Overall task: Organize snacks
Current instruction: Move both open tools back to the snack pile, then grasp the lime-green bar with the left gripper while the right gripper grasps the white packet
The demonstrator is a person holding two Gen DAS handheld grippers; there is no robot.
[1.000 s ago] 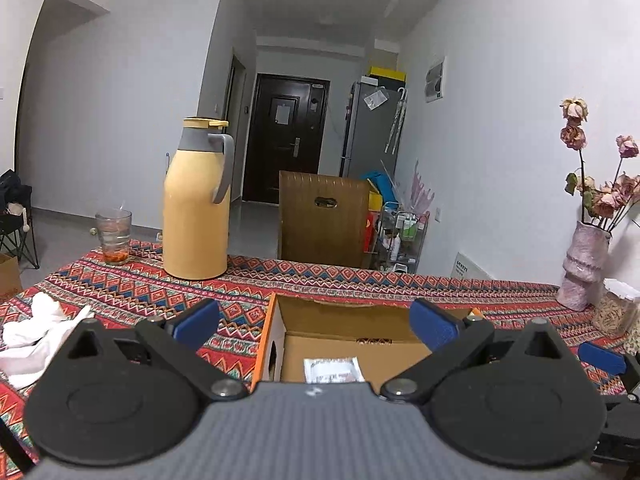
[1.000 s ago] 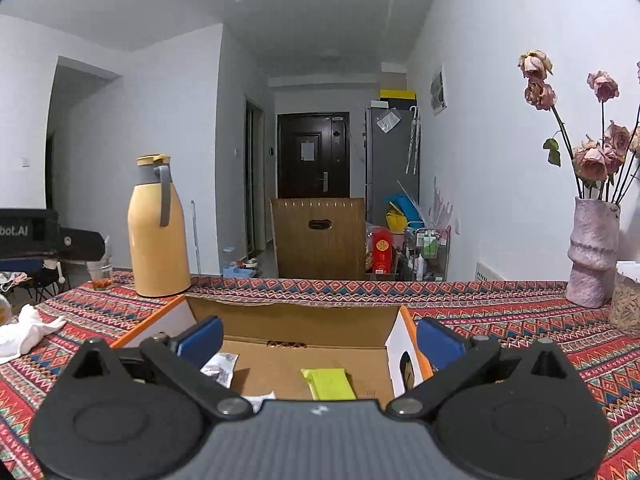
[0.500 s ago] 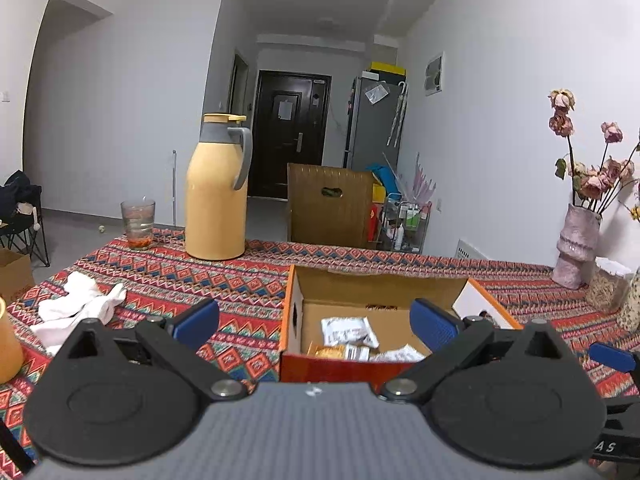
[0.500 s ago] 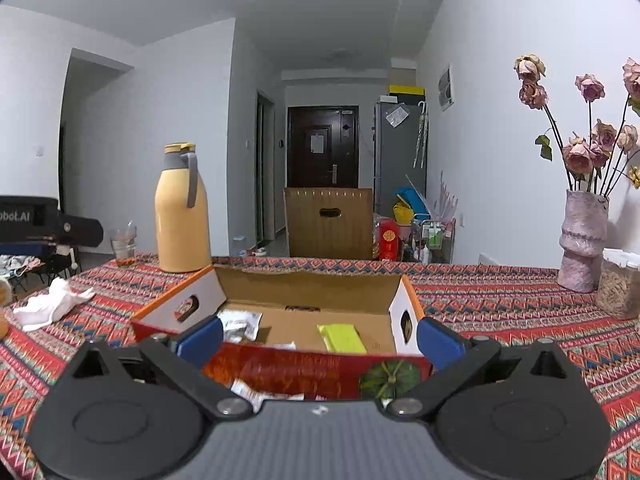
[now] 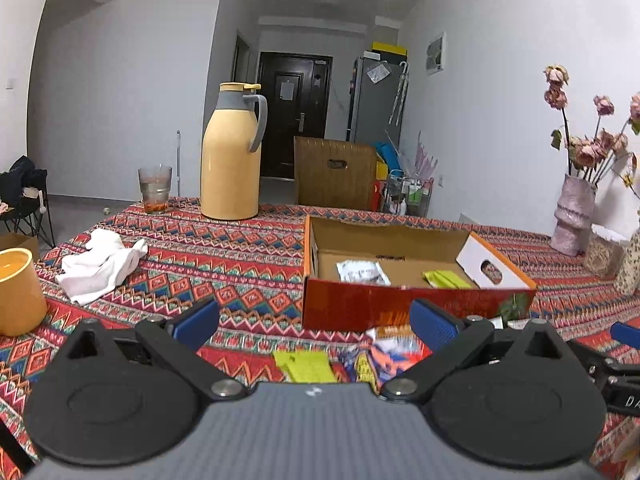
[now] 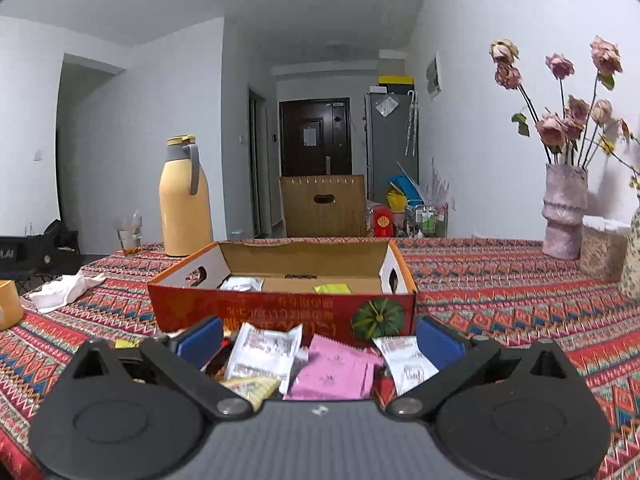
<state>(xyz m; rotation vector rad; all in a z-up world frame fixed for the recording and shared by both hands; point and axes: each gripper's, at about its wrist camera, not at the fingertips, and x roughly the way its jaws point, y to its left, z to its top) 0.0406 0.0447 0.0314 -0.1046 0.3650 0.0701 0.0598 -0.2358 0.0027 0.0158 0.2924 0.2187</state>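
Observation:
An open red cardboard box sits on the patterned tablecloth with a white packet and a green packet inside. Loose snack packets lie in front of it: a green one and a colourful one in the left wrist view, white ones and a pink one in the right wrist view. My left gripper is open above the green packet, holding nothing. My right gripper is open over the pile, holding nothing.
A yellow thermos and a glass stand at the back left. A white cloth and an orange cup lie on the left. A vase of dried roses and a jar stand on the right.
Both grippers have drawn back from over the box toward the near edge of the table. The box's front wall and the loose packets in front of it have come into view.

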